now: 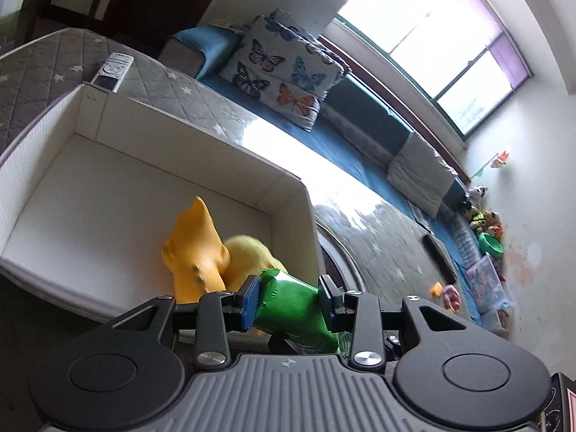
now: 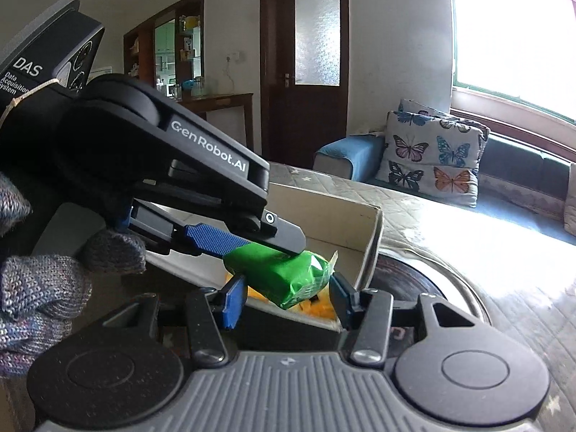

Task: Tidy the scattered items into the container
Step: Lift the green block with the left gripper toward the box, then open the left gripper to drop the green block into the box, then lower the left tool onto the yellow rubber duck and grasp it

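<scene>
— Left gripper point(image 1: 288, 297)?
— Pinching green packet point(image 1: 288, 302) between blue pads point(image 1: 250, 302), above box point(image 1: 284, 194), near its right wall.
— Already inside?
— Orange toy point(image 1: 194, 248) and yellow toy point(image 1: 248, 255), lying on white floor, touching each other.
— Right gripper point(image 2: 284, 297)?
— Spread wide, pads on either side of packet point(image 2: 277, 273) but apart from it, just outside box point(image 2: 372, 248).
— Around?
— Remote point(image 1: 112, 71) on quilted cover beyond box; butterfly pillow point(image 2: 432, 158) on sofa.
</scene>
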The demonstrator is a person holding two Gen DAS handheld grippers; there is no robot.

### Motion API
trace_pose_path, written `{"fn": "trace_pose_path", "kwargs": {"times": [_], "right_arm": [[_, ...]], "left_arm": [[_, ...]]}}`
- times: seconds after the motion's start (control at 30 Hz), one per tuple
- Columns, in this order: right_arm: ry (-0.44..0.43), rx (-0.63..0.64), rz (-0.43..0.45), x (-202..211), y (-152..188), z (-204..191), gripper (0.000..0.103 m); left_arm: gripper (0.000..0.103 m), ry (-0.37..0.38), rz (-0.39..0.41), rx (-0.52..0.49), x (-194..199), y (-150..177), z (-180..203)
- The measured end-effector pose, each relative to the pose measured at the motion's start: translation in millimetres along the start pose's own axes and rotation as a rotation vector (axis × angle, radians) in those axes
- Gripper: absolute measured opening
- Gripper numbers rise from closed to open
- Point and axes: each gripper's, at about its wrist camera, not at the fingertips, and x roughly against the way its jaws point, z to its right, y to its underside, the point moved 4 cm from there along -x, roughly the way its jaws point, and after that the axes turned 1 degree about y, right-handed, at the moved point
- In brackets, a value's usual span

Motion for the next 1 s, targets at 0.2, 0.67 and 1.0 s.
{"fn": "trace_pose_path", "kwargs": {"times": [0.2,0.67,1.0], "right_arm": [[-0.016,-0.006,-0.021,-18.9,3.1,0.0,0.052],[0.02,-0.004,-0.008,19.8,22.8,-4.4,0.061],[-0.016,-0.018,-0.03,50.2,50.2,-14.7,0.071]], "left_arm": [[0.038,-0.009,-0.004,0.007,-5.0,-1.1,-6.1],[0.038,-0.005,0.008,-0.009,12.1,10.9,-8.7],[0.038,-0.016,-0.011,-0.05,35.8,44.0,-11.8]]}}
